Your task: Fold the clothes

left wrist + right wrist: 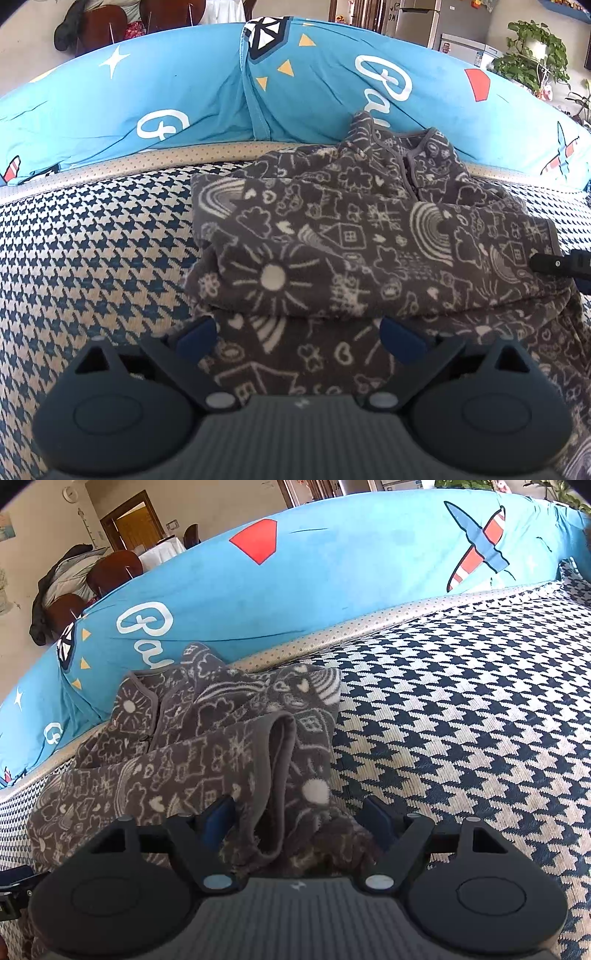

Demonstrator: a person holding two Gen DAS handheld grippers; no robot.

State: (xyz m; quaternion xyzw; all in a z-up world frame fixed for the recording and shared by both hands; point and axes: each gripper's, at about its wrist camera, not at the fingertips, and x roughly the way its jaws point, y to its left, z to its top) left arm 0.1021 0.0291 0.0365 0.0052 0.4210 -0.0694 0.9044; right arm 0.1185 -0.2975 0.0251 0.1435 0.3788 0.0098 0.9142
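We see a grey fleece garment printed with white doodles – suns, rainbows, houses, hearts (pixel 332 236) – lying bunched on a cushion covered in navy-and-cream houndstooth fabric (pixel 92 251); its far end, with the bound neckline, rests against a bright blue cover printed with white lettering, a red shape and a striped aeroplane (pixel 147 96) that rises behind the cushion. A beige dotted band (pixel 166 155) runs along the seam between cushion and blue cover.

In the left wrist view the left tool (pixel 299 332) stands spread wide over the near part of the garment; its blue pads sit on either side of a flat stretch of fleece and we see no pinch on the cloth. One fold of the garment lies doubled across just beyond the fingertips; at the right edge the tip of the right tool (pixel 554 264) reaches in at the garment's side.

In the right wrist view the right tool (pixel 299 816) is also spread, with a rolled edge of the fleece (pixel 273 775) – its plain grey underside showing – lying between the fingers; the cloth seems to brush the left pad, yet we cannot tell whether it is truly pinched. To the right the houndstooth surface lies bare; a wooden door (pixel 136 524) and dark chairs draped with clothing (pixel 66 587) show beyond the blue cover.
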